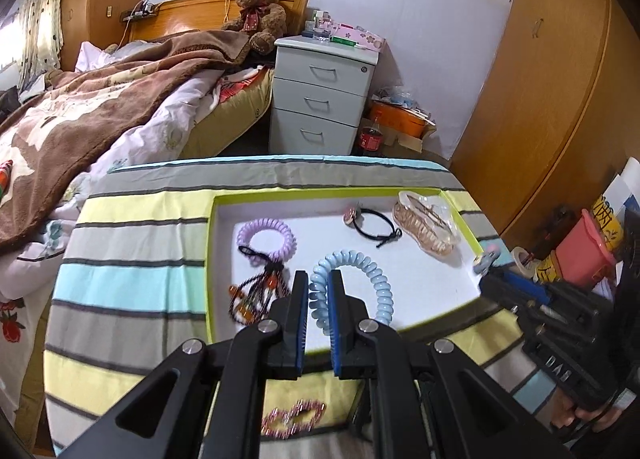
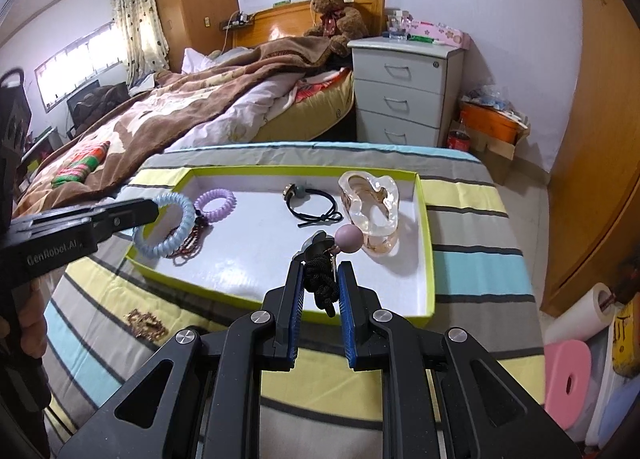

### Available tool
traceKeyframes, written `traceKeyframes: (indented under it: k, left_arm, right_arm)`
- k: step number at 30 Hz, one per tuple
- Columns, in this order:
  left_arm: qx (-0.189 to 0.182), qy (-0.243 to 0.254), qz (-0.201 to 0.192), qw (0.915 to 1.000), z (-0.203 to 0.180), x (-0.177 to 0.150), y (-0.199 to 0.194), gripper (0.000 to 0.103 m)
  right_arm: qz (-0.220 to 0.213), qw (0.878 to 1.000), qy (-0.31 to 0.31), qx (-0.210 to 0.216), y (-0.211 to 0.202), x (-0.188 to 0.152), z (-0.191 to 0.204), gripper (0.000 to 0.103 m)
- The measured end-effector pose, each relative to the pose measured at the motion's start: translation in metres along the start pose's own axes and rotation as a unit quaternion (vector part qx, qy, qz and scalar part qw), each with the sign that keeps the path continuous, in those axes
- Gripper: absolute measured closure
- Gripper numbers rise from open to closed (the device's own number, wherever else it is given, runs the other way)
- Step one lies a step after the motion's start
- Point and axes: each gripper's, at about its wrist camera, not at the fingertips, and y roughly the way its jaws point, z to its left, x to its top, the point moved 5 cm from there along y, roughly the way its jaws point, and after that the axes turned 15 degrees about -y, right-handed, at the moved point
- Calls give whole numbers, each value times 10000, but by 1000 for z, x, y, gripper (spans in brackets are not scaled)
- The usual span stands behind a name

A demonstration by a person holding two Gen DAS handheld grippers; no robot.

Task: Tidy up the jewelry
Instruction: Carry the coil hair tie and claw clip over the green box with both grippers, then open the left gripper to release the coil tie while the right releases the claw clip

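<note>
A white tray with a lime rim (image 1: 416, 325) (image 2: 427, 259) lies on a striped cloth. My left gripper (image 1: 319, 279) is shut on a light blue spiral hair tie (image 1: 378, 279), held over the tray's near left part; it also shows in the right wrist view (image 2: 182, 227). My right gripper (image 2: 320, 265) is shut on a black cord hair tie with a mauve ball (image 2: 349, 239), just above the tray's near edge. In the tray lie a purple spiral tie (image 1: 266, 238), a beaded black tie (image 1: 256, 295), a black elastic with a charm (image 1: 374, 225) and a clear hair claw (image 1: 426, 225).
A pink sparkly hair clip (image 1: 294, 417) lies on the striped cloth (image 1: 132, 287) in front of the tray; it also shows in the right wrist view (image 2: 145, 323). A bed (image 1: 80, 107) lies at left, a grey drawer unit (image 1: 320, 99) behind, a wooden wardrobe (image 1: 552, 99) at right.
</note>
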Motion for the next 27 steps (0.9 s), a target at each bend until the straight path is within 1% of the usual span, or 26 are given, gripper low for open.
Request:
traceKeyframes:
  k: [3, 15, 27]
  left_arm:
    - [-55, -25, 94, 9999, -3, 7, 14, 93]
    - [3, -131, 358, 9993, -6, 23, 63, 93]
    - [94, -162, 615, 9979, -6, 24, 97, 93]
  right_arm:
    - [88, 10000, -22, 17, 11, 0, -1, 86]
    - [378, 9992, -129, 87, 43, -1, -4, 86]
    - [558, 9980, -312, 7, 58, -1, -4, 86]
